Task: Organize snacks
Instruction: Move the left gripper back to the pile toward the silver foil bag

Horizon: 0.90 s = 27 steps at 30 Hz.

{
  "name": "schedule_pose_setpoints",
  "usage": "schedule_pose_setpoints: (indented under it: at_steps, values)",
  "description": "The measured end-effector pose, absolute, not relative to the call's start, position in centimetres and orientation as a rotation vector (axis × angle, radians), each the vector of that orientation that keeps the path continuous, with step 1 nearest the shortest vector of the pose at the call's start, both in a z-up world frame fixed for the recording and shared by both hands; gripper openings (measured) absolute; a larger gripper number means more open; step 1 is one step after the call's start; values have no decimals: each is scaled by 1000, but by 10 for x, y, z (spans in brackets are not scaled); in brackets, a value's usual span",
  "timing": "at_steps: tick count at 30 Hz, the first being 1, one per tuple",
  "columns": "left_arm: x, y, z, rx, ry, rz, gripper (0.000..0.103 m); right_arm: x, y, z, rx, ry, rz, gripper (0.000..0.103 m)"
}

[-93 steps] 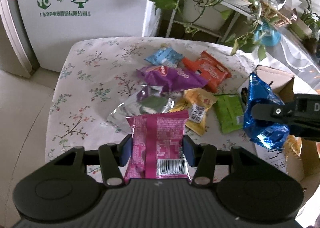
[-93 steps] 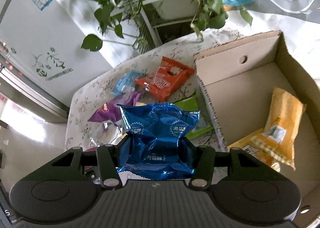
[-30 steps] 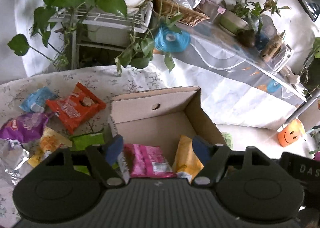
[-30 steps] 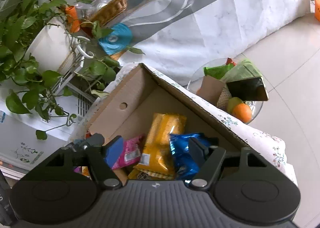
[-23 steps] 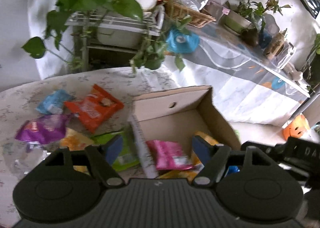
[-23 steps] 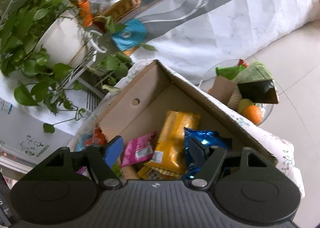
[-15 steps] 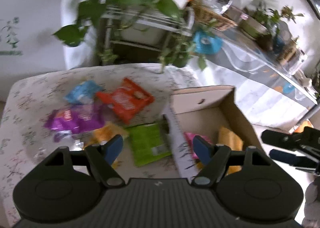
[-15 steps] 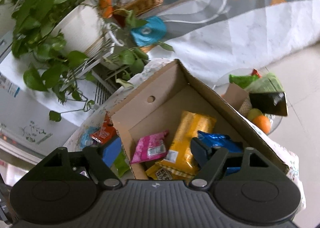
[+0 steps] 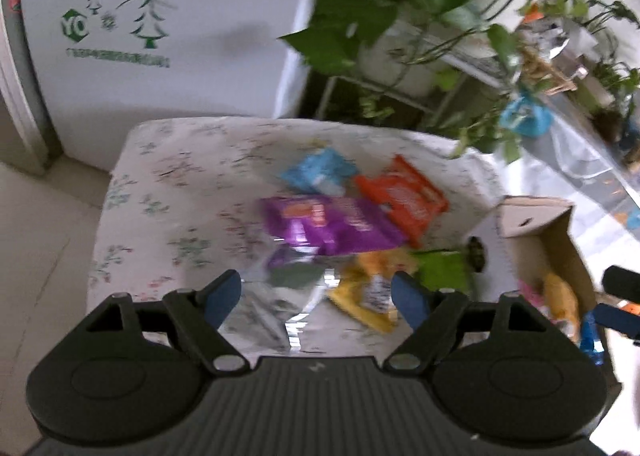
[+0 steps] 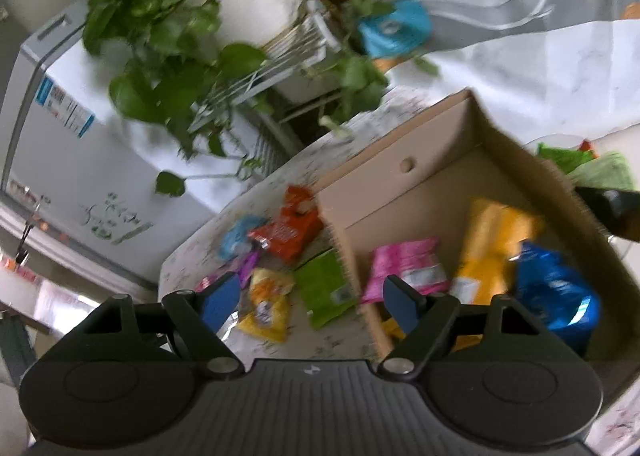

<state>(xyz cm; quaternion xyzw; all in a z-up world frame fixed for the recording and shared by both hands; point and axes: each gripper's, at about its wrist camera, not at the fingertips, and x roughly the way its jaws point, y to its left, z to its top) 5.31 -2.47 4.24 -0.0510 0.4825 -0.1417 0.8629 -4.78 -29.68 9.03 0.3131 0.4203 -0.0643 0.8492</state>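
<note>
Fingers: both pairs spread, empty, just widened | right view only: pink packet (image 10: 404,264) inside cardboard box (image 10: 400,184)

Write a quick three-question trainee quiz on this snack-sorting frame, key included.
1. True or false: the pink packet lies inside the cardboard box.
2. Which packet lies on the table nearest the box's outer wall? A) green B) light blue C) purple
3. Fill in: both the left gripper and the right gripper are ___ and hold nothing.

Key:
1. True; it sits beside the yellow packet and the blue packet.
2. A, the green packet.
3. Open.
</note>
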Motion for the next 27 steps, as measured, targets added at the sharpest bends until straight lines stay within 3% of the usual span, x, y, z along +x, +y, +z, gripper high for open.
schedule_pose_setpoints:
  at_steps: [27]
  values:
    - [71,-43,-20,201,990,-450,82,29,-213,22,651,1128,-186,83]
